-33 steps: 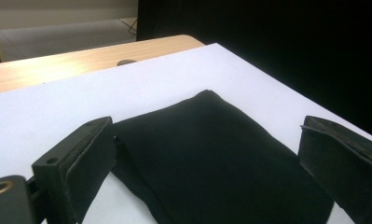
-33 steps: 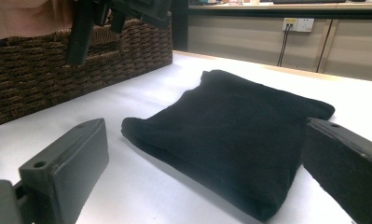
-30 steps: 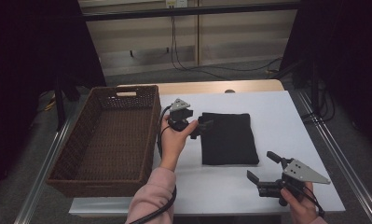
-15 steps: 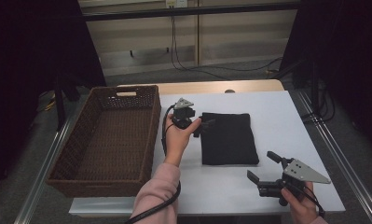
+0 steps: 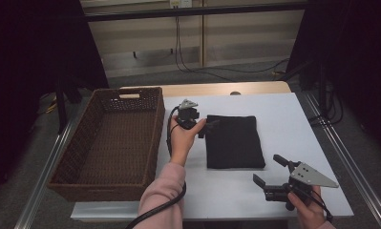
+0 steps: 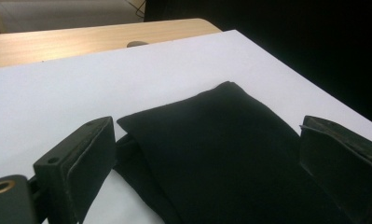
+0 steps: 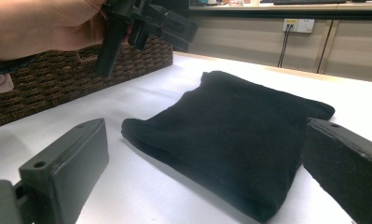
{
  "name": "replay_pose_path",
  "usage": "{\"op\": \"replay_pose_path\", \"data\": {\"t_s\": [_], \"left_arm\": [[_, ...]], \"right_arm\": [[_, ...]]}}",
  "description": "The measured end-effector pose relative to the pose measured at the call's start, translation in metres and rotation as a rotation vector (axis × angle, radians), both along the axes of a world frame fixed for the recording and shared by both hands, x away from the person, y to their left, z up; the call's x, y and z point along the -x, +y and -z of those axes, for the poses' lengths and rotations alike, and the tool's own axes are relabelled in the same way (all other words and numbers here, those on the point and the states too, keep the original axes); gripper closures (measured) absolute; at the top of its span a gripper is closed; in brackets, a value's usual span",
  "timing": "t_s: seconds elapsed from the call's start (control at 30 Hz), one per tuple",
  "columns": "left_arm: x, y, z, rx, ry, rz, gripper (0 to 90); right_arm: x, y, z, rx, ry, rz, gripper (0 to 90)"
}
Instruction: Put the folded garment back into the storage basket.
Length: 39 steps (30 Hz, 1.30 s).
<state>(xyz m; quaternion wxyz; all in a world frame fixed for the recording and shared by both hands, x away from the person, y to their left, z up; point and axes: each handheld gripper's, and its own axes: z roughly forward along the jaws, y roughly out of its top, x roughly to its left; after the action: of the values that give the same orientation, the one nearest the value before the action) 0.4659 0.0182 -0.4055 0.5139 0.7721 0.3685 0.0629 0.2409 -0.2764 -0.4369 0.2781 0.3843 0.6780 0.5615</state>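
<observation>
Left gripper view: spread jaws of left gripper [image 6: 207, 163] straddled the black cloth [image 6: 230, 154] corner; right gripper [image 5: 273, 174], also spread, sat farther off.

left tool [image 5: 208, 128] shifted slightly farther up the table, over black cloth [image 5: 235, 142] edge

The left hand [image 5: 184, 138] reaches up at mid-frame of the high view, holding the left gripper [image 5: 208, 128] with jaws spread wide. The right hand [image 5: 308, 210] sits at the lower right — its right gripper [image 5: 269, 169] also gapes, jaws pointing up-left.
</observation>
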Motion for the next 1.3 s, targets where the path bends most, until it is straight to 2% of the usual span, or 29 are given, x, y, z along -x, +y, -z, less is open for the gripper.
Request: {"op": "replay_pose_path", "data": {"t_s": [0.2, 0.23, 0.53, 0.6, 0.87, 1.1, 1.3], "left_arm": [[-0.003, -0.001, 0.003, 0.013, 0.009, -0.005, 5.0], [-0.003, -0.001, 0.003, -0.004, 0.009, -0.002, 5.0], [-0.01, -0.005, 0.01, -0.019, 0.024, -0.019, 5.1], [-0.011, -0.006, 0.011, -0.027, 0.013, -0.021, 5.1], [-0.018, -0.008, 0.02, -0.043, 0.022, -0.03, 5.4], [-0.024, -0.01, 0.025, -0.066, 0.042, -0.037, 5.5], [-0.028, -0.011, 0.03, -0.065, 0.044, -0.045, 5.6]], "right_arm": [[0.0, 0.0, 0.0, 0.002, 0.003, -0.002, 1.5], [0.0, 0.0, 0.0, 0.001, 0.003, -0.001, 1.4], [0.0, 0.0, 0.0, -0.002, 0.003, -0.001, 1.8], [0.0, 0.0, 0.0, -0.003, 0.004, -0.002, 1.8], [0.0, 0.001, 0.0, -0.004, 0.004, -0.004, 1.8], [0.0, 0.001, 0.0, -0.005, 0.007, -0.003, 1.8], [-0.001, 0.0, 0.0, -0.003, 0.007, -0.007, 1.8]]}}
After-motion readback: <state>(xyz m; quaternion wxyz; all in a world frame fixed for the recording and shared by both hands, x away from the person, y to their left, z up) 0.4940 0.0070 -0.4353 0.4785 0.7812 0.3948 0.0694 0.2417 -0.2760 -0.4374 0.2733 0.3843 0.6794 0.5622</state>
